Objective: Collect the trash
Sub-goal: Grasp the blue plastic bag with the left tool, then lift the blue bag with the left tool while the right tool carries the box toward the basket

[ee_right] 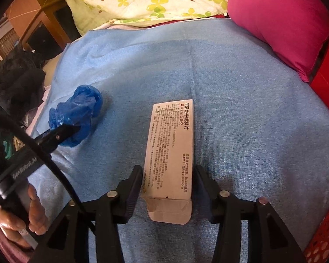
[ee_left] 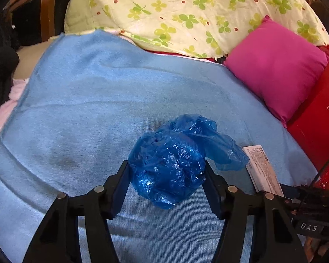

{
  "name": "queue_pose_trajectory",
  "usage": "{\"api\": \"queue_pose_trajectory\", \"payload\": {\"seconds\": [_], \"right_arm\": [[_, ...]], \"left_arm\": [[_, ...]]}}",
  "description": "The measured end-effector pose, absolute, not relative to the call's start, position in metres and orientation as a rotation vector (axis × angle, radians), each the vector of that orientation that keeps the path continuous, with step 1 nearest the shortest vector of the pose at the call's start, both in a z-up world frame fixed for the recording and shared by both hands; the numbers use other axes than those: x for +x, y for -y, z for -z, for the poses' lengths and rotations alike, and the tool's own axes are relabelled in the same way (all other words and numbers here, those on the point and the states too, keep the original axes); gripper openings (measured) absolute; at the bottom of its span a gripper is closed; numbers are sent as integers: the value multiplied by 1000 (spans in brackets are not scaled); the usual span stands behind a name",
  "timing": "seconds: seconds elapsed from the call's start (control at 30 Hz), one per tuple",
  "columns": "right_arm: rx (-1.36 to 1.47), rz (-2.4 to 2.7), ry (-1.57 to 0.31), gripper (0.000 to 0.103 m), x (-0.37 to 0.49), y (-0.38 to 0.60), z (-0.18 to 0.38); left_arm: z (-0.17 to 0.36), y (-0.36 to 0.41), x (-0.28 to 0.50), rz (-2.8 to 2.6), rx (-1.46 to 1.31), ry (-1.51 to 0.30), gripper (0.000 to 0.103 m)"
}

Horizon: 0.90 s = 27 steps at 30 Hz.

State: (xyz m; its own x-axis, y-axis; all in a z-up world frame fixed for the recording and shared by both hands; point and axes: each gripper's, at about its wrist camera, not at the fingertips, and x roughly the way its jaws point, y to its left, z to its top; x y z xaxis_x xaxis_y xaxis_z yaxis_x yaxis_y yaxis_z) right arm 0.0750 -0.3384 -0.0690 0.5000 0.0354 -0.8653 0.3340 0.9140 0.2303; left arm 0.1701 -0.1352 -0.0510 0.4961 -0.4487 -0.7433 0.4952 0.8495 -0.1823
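Observation:
A crumpled blue plastic bag [ee_left: 171, 164] sits between the fingers of my left gripper [ee_left: 167, 173], which touch both its sides; the gripper is shut on it, over the blue blanket [ee_left: 87, 109]. The bag also shows in the right wrist view [ee_right: 76, 114], with a left finger [ee_right: 61, 134] against it. A white medicine box [ee_right: 171, 151] with printed text lies flat on the blanket between the fingers of my right gripper [ee_right: 168, 175]. Small gaps show on both sides, so that gripper is open. The box shows in the left wrist view [ee_left: 263, 168] to the right.
A pink pillow [ee_left: 278, 65] and a red box [ee_left: 318, 127] lie at the right. A clover-print quilt [ee_left: 186, 11] lies at the back. A red perforated basket [ee_right: 324, 236] is at the lower right. Dark clothes [ee_right: 13, 87] sit off the left edge.

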Motion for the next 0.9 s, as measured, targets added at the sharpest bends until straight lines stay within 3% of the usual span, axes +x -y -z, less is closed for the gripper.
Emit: {"api": "queue_pose_trajectory", "payload": {"seconds": [0.7, 0.9], "right_arm": [[328, 248, -1008, 57, 84, 330, 68], [258, 277, -1003, 46, 86, 325, 71]], "left_arm": [[16, 122, 144, 399, 162, -760, 64], [13, 119, 140, 375, 171, -754, 64]]}}
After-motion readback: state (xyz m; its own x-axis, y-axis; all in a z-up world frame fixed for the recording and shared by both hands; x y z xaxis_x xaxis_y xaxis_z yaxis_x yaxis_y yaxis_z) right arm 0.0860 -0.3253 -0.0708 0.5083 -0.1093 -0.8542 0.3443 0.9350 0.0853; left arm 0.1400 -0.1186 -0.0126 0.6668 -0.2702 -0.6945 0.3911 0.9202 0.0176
